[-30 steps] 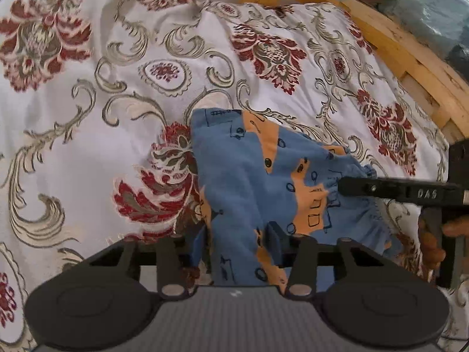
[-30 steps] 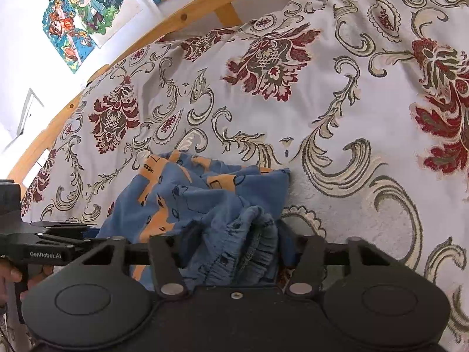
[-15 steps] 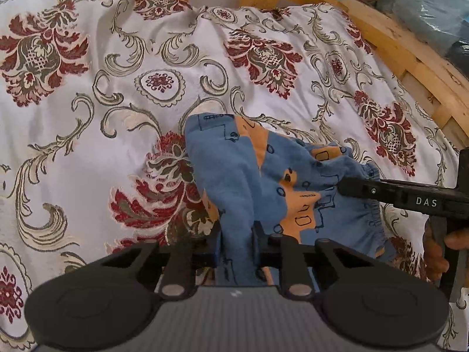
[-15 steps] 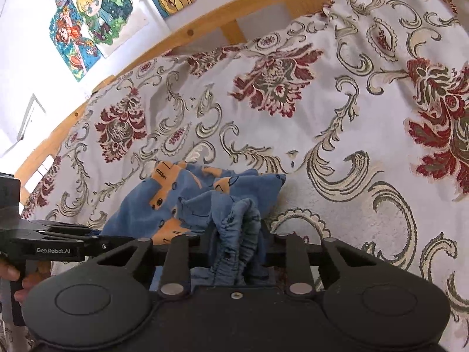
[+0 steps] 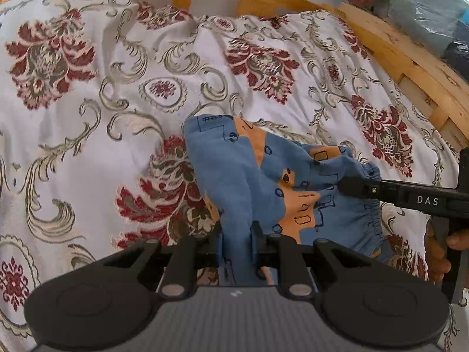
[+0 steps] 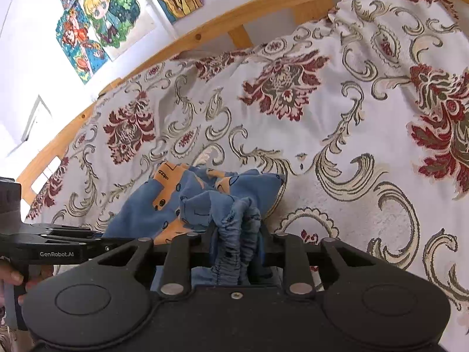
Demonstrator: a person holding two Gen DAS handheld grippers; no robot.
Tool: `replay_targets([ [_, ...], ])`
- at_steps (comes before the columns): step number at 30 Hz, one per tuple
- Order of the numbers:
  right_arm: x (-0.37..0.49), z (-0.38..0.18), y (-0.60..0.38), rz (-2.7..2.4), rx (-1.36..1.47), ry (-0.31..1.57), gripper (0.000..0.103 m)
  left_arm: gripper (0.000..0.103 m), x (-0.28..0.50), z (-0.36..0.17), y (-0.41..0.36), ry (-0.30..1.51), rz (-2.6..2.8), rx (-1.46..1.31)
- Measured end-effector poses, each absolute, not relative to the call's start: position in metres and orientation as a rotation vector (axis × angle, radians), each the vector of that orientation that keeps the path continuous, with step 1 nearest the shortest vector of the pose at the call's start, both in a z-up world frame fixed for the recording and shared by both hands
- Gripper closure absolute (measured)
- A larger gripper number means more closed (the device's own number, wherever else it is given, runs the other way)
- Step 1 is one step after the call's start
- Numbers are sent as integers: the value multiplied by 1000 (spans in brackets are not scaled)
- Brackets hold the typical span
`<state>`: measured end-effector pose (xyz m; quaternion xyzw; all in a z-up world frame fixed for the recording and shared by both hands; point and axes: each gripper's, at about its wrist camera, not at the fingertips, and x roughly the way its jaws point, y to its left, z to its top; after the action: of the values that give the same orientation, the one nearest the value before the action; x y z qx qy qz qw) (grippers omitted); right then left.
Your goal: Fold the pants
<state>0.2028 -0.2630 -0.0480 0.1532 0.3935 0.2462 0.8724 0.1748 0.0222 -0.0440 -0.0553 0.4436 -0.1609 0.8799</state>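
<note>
Blue pants [image 5: 234,176] with orange patches lie bunched on the flowered bedspread [image 5: 88,117]. My left gripper [image 5: 237,231] is shut on a raised fold of the blue cloth at the pants' near edge. In the right wrist view the gathered elastic waistband [image 6: 234,234] fills the gap of my right gripper [image 6: 236,234]; its jaws are opening, but the pads still press the cloth. Each gripper shows in the other's view: the right gripper [image 5: 381,190] at the waistband, the left gripper [image 6: 73,240] at the pants' left edge.
A wooden bed frame [image 5: 410,58] runs round the far side of the bed, with bagged bundles [image 5: 425,6] behind it. Cartoon posters [image 6: 102,23] hang on the wall. A person's hand [image 5: 436,252] holds the right gripper's handle.
Both grippers stood open around the cloth a second ago; each has closed on it. The fabric now rises in a pinched ridge into each grip.
</note>
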Motion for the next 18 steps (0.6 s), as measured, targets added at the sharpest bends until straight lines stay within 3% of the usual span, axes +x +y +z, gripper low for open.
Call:
replay_targets([
  [2,208,-54,-263,515,323,851,57,85,176,-48,26,936,-331,-133],
  [6,209,-59,-266,519,341,862,73,85,179,-53,32,949,-333,-175],
  [11,203,-58,-265,506,363,851,75,85,178,-52,30,945,-329,-167],
  [13,203,-58,-266,493,382,865,68,84,178,-51,31,948,-326,-176],
  [15,204,-60,-268,476,397,891,43,83,178,-51,33,955,-322,-192],
  [18,200,-63,-273,507,396,903,41,76,179,-53,37,972,-315,-211],
])
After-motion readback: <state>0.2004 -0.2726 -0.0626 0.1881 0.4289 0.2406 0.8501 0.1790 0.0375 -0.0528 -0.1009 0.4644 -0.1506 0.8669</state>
